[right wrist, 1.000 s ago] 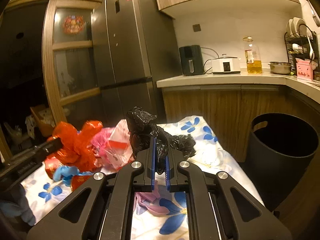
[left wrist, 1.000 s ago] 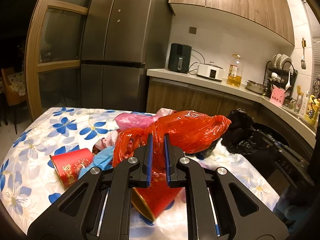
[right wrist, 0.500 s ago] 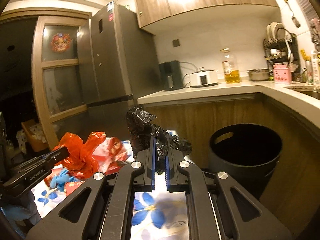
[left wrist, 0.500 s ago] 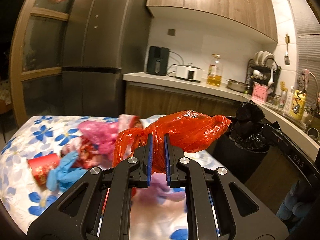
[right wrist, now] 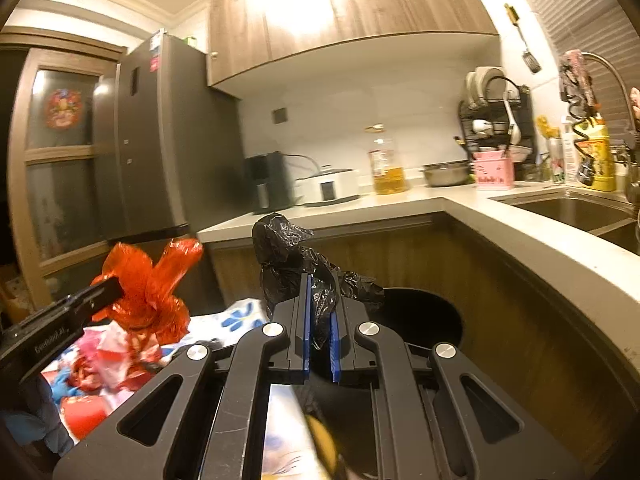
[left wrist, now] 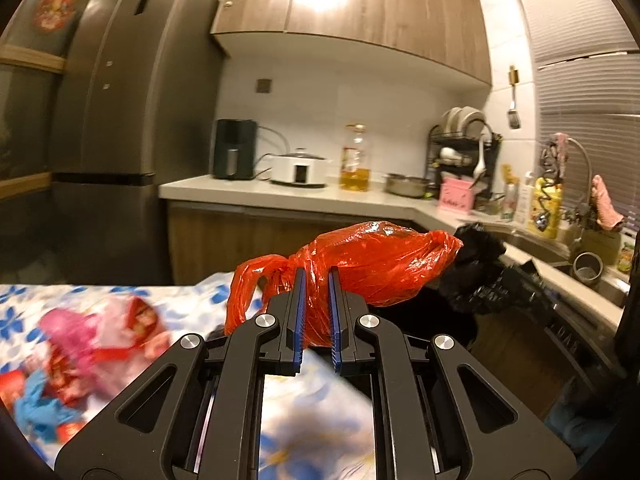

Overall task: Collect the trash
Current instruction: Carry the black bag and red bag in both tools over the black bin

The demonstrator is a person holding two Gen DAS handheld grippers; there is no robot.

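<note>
We carry two knotted bags toward the black bin (right wrist: 420,320): left claw (left wrist: 316,312) clamps the red bag (left wrist: 372,264), right claw (right wrist: 320,320) the black bag (right wrist: 296,256); more trash (left wrist: 80,344) waits on the counter's (left wrist: 312,420) far-left edge.

Two grippers: the left (left wrist: 317,312) at six o'clock pinches one red bag (left wrist: 372,268); the right (right wrist: 319,320) pinches one black bag (right wrist: 296,256). One bin (right wrist: 436,316) at five o'clock. One oil bottle (right wrist: 386,168) at one o'clock.
</note>
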